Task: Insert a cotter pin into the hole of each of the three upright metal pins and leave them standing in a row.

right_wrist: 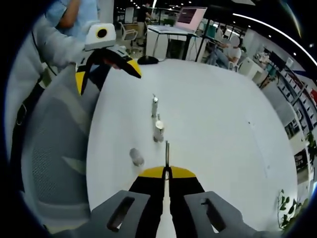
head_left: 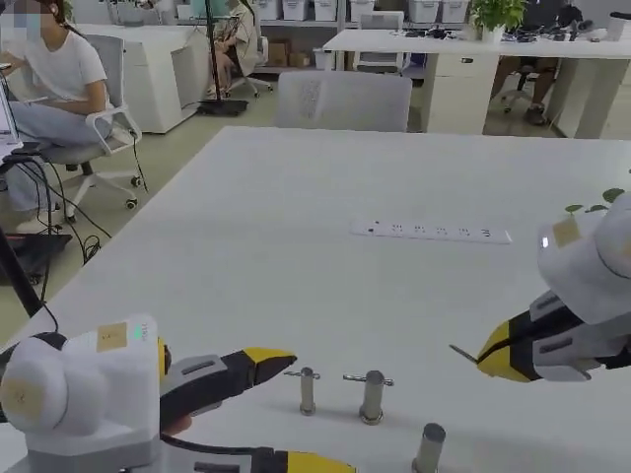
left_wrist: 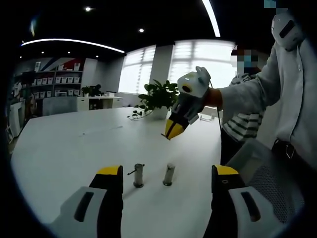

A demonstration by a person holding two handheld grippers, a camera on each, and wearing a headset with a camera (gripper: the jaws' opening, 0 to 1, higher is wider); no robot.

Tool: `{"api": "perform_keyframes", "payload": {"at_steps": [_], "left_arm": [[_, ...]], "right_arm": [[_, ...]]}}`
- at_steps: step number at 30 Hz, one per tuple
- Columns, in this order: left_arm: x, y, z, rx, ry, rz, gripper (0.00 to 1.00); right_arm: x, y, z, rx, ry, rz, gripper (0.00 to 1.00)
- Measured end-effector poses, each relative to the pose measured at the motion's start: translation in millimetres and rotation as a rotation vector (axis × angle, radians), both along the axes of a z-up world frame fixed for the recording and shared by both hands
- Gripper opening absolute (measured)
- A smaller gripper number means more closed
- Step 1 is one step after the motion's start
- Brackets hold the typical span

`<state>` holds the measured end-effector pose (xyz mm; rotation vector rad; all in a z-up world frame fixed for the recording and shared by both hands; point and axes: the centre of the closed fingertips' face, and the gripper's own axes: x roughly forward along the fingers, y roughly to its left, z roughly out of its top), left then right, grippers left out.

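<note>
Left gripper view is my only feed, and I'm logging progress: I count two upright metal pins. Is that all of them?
Observer: No, three. The head view shows the first pin, middle pin and third pin standing.
Operator: How many are done?
Observer: Two: a cotter pin crosses the first, another the middle; the third is bare.
Operator: Is the right gripper carrying anything?
Observer: Yes. The right gripper view shows its jaws shut on a loose cotter pin.

Bare tabletop (head_left: 296, 246) separates the upright pins (head_left: 371, 396) from the far power strip (head_left: 431, 233).
</note>
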<state>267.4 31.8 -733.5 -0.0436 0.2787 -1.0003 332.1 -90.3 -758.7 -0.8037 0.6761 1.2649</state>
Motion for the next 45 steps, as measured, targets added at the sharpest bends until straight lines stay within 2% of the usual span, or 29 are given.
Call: {"api": "perform_keyframes", "payload": {"at_steps": [13, 23, 27, 33, 36, 38, 45], "left_arm": [[1.8, -21.2, 3.5, -0.002, 0.016, -0.029, 0.64], [6.6, -43.2, 6.9, -0.012, 0.044, -0.05, 0.5], [9.2, -51.8, 6.4, -0.049, 0.111, -0.043, 0.44], [14.2, -58.6, 3.0, -0.057, 0.166, -0.033, 0.34], [16.1, -60.2, 1.2, -0.074, 0.217, -0.02, 0.3], [17.3, -60.8, 0.8, -0.08, 0.231, -0.018, 0.27], [15.9, -67.3, 0.1, -0.116, 0.315, -0.016, 0.2]], "right_arm": [[-25.5, 17.6, 9.2, -0.001, -0.008, 0.085, 0.03], [-37.5, 30.1, 9.5, -0.009, -0.018, 0.141, 0.03], [-41.0, 33.2, 10.0, -0.01, -0.023, 0.154, 0.03], [-45.0, 36.1, 10.1, -0.014, -0.036, 0.175, 0.03], [-46.5, 36.5, 9.6, -0.017, -0.041, 0.182, 0.03], [-47.5, 36.9, 9.5, -0.018, -0.043, 0.186, 0.03], [-52.1, 40.8, 10.0, -0.02, -0.062, 0.213, 0.03]]}}
